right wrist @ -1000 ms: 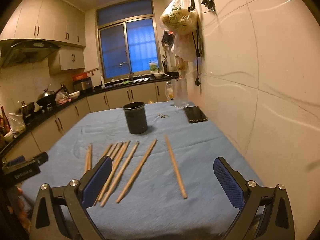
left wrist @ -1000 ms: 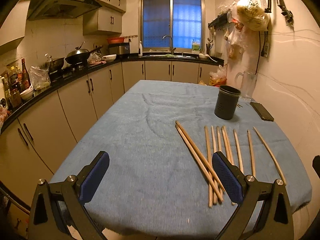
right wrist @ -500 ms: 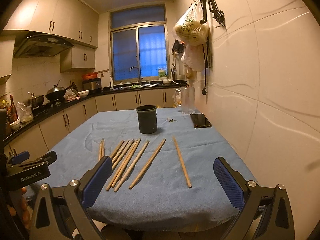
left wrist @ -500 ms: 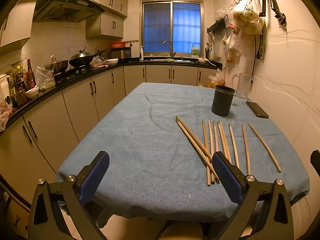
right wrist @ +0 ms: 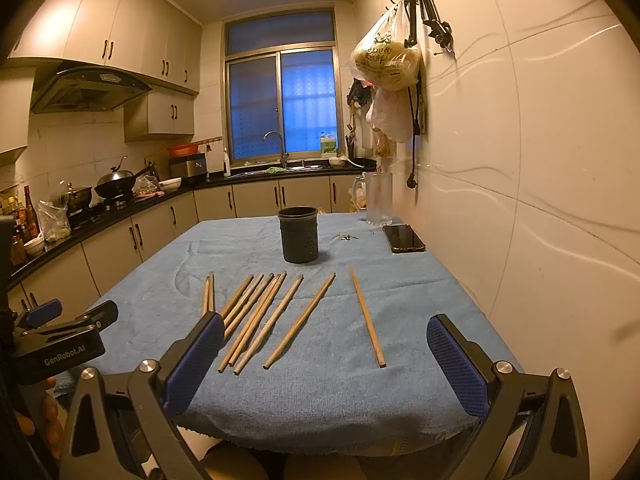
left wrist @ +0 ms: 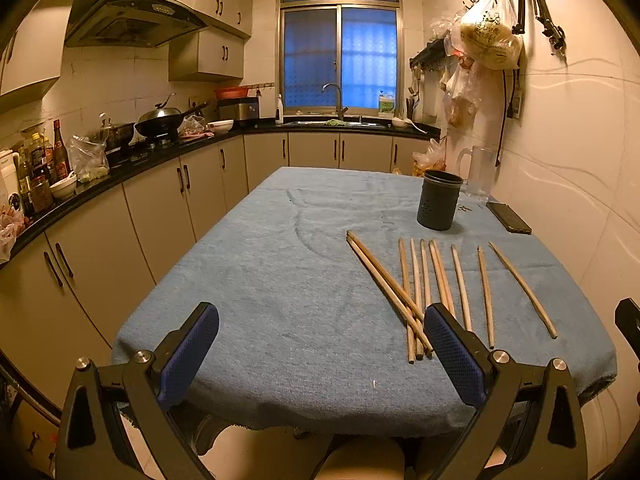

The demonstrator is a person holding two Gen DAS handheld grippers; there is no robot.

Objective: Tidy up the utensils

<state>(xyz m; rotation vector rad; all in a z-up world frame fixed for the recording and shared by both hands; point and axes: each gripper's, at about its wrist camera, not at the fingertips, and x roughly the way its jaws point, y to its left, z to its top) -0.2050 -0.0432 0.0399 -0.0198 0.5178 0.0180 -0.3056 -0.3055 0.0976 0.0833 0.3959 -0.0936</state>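
Chopsticks (right wrist: pixel 276 314) lie loose at centre frame below the holder (right wrist: pixel 299 234); both wide-open, empty grippers (left wrist: pixel 320 354) (right wrist: pixel 325 360) must pick first.

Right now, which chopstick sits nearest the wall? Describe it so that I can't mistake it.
Start at the dark utensil holder on the blue tablecloth, then look toward the wall side, below the black phone. The lone chopstick lies there, apart from the others, which fan out together to its left.

Dim amber light — fisheye-bent edges.
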